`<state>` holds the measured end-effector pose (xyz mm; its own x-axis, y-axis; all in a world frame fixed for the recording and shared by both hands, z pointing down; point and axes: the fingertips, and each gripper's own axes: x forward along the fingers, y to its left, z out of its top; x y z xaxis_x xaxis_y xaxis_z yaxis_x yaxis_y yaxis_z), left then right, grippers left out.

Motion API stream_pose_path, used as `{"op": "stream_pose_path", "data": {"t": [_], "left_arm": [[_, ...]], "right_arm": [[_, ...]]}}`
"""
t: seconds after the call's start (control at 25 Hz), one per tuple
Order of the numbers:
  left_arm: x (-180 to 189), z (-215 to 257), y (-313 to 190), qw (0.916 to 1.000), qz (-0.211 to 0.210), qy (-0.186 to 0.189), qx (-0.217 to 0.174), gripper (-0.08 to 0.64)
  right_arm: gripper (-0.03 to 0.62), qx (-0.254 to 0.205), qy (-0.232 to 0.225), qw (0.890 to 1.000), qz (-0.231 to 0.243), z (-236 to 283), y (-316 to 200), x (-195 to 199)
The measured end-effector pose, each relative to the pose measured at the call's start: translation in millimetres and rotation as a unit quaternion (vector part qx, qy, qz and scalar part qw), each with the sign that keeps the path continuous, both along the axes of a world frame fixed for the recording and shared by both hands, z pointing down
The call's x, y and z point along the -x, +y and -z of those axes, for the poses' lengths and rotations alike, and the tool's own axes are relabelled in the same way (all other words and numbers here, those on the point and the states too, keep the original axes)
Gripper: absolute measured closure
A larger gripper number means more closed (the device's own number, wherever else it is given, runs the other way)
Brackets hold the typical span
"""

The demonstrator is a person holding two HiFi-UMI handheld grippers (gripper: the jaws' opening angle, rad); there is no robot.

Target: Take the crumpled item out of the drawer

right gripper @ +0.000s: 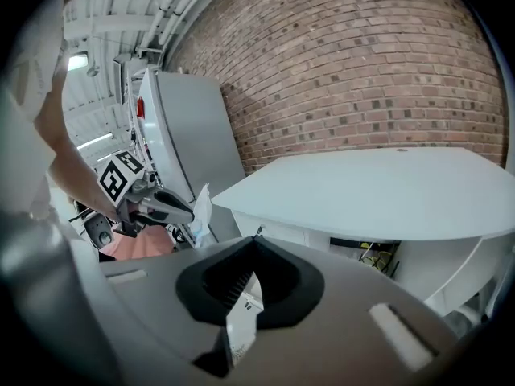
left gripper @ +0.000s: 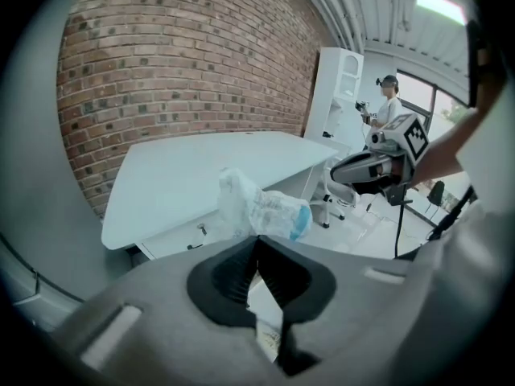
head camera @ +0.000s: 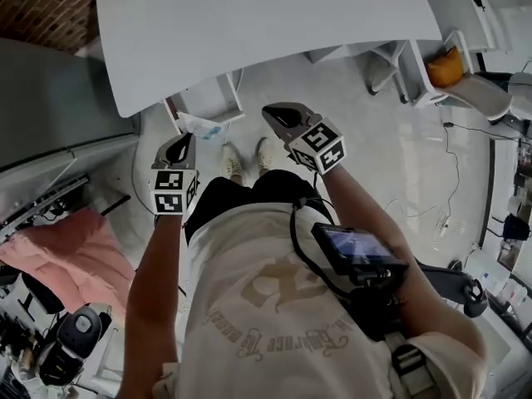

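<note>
Entry: crumpled item [left gripper: 261, 209], centre frame, clamped in my left gripper [left gripper: 256, 238], free in air; right gripper [right gripper: 256, 238] closed, empty; removal judged essentially done.

A white curved tabletop [head camera: 266, 23] is seen at 12 o'clock. On the pale floor [head camera: 374, 140] beneath, a black cable [head camera: 455, 169] is laid at 3 o'clock.

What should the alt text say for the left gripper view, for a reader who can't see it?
The left gripper is shut on a crumpled white-and-blue packet, held up in front of a white desk with a brick wall behind. The right gripper hangs in the air at the right, and a person stands far back in the room.
</note>
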<state>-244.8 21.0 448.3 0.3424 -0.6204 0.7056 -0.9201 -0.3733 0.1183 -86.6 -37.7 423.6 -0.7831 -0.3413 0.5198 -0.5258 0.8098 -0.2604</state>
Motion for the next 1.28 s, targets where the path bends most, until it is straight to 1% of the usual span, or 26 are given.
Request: {"op": "stream_pose_path", "data": {"t": [0.12,0.2,0.36,0.48,0.68,0.92,1.08,1.28], "left_arm": [[6.3,13.6,6.2,0.9997,0.02,0.011,-0.013,0.554],[10.3,22.9,6.9,0.9991,0.032,0.018,-0.022,0.554],[18.4,46.6,7.4,0.9974,0.051,0.026,-0.045,0.554],[23.0,63.4,9.3,0.9955,0.065,0.03,-0.062,0.554],[29.2,85.0,16.3,0.9922,0.085,0.039,-0.083,0.554],[46.3,105.1,24.4,0.9873,0.111,0.051,-0.102,0.554],[53.1,111.7,31.2,0.9862,0.113,0.055,-0.108,0.554],[61.2,110.0,39.1,0.9863,0.111,0.058,-0.106,0.554]], "right_arm": [[0.583,-0.018,0.008,1.0,0.011,22.4,-2.9,2.5],[0.584,-0.029,0.005,0.999,0.014,37.5,-8.2,6.1],[0.583,-0.039,-0.025,0.999,0.005,69.1,-18.5,15.1],[0.584,-0.054,-0.04,0.998,0.008,89.6,-21.7,21.3],[0.583,-0.073,-0.045,0.996,0.023,111.1,-16.7,25.7],[0.584,-0.087,-0.052,0.995,0.025,126.8,-14.1,26.9],[0.584,-0.092,-0.059,0.994,0.017,134.7,-7.3,26.4],[0.583,-0.101,-0.065,0.993,0.019,143.0,2.4,38.2]]}}
